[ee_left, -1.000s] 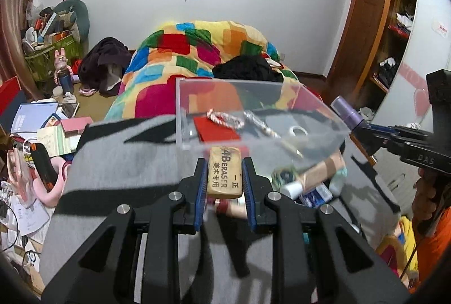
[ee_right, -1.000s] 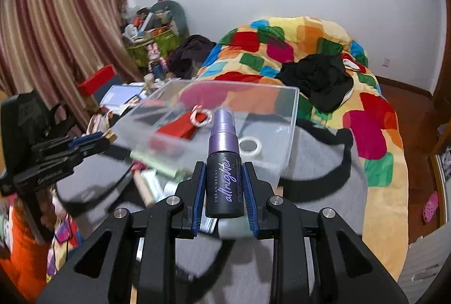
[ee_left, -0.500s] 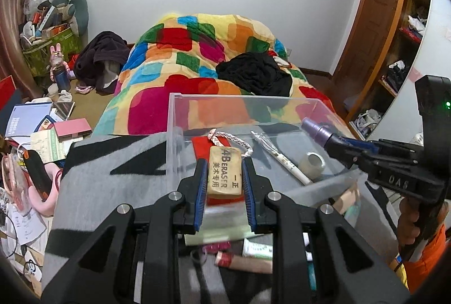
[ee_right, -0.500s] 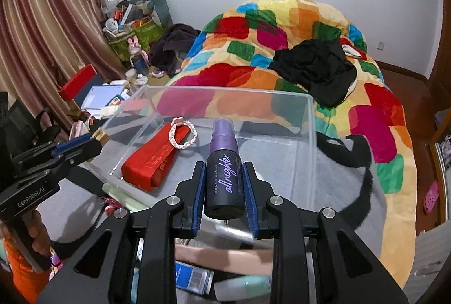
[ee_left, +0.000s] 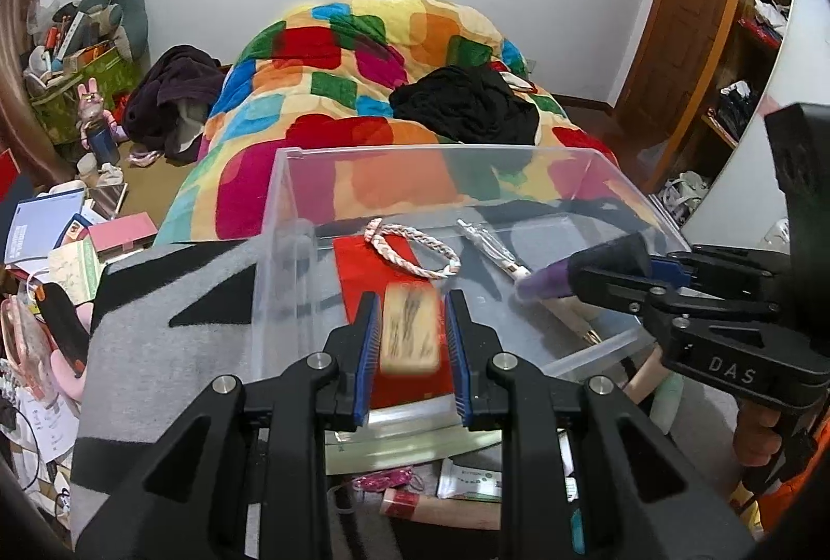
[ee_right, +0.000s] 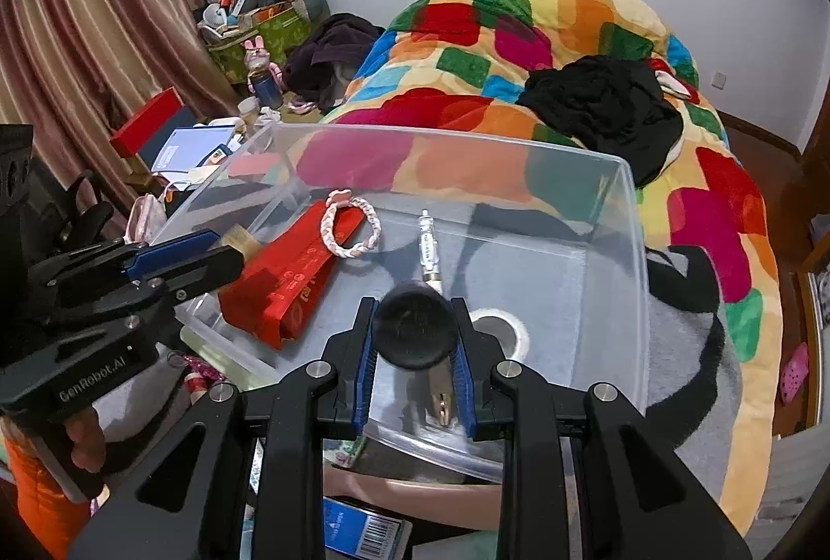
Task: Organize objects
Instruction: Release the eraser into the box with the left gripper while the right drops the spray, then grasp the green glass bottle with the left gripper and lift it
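Sitting mid-frame, clear plastic bin [ee_right: 630,248] holding a red packet [ee_right: 290,274], a braided bracelet [ee_right: 350,228], a pen [ee_right: 429,248] and a tape roll [ee_right: 498,331]. Left gripper [ee_left: 410,342] fingers clamping the eraser [ee_left: 410,331] over the packet, long axis running away toward frame top. Right gripper [ee_right: 415,347] fingers gripping the spray bottle [ee_right: 417,331], dark base facing the camera, nozzle pointing down into the bin.

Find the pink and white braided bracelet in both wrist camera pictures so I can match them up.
Left wrist view: the pink and white braided bracelet lies centre frame, inside the clear plastic box, partly on the flat red packet.
Right wrist view: the bracelet lies left of centre, on the packet's far end.
Shared landmark: the black garment on the patchwork quilt.
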`<act>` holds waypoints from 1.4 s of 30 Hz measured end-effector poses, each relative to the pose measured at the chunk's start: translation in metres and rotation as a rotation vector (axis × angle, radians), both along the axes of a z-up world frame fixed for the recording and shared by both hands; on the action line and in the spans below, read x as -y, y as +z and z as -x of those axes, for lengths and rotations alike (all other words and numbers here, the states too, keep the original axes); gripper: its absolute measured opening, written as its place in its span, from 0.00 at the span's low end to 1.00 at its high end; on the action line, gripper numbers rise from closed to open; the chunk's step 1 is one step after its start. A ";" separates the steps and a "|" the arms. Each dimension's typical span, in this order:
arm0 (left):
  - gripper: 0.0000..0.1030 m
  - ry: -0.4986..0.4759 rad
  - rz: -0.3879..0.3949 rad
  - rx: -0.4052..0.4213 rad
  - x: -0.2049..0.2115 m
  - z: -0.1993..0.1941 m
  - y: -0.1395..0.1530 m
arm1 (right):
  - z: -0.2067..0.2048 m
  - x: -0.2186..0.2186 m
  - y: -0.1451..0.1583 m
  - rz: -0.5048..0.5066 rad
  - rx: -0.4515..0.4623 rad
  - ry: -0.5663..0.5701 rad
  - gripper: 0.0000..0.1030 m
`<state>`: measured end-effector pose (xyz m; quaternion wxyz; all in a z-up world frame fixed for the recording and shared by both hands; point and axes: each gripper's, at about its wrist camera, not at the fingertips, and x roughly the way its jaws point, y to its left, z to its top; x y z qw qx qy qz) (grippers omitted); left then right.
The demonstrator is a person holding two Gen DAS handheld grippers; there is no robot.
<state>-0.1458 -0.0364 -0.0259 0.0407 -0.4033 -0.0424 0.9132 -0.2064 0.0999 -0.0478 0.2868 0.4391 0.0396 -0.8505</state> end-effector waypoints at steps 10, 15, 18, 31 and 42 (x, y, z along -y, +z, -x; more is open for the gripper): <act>0.62 -0.027 0.003 -0.047 -0.010 -0.025 0.016 | -0.012 -0.008 0.010 0.023 -0.015 -0.018 0.38; 0.80 -0.062 0.018 -0.082 -0.021 -0.055 0.024 | -0.034 -0.028 0.026 0.020 -0.091 -0.031 0.54; 0.88 -0.083 0.017 -0.085 -0.028 -0.073 0.023 | -0.047 -0.045 0.030 0.010 -0.125 -0.047 0.67; 0.94 -0.224 -0.017 -0.004 -0.078 -0.121 -0.010 | -0.086 -0.103 -0.001 -0.066 -0.078 -0.092 0.78; 0.69 -0.270 -0.128 0.077 -0.088 -0.120 -0.043 | -0.092 -0.092 -0.028 -0.111 -0.033 -0.024 0.80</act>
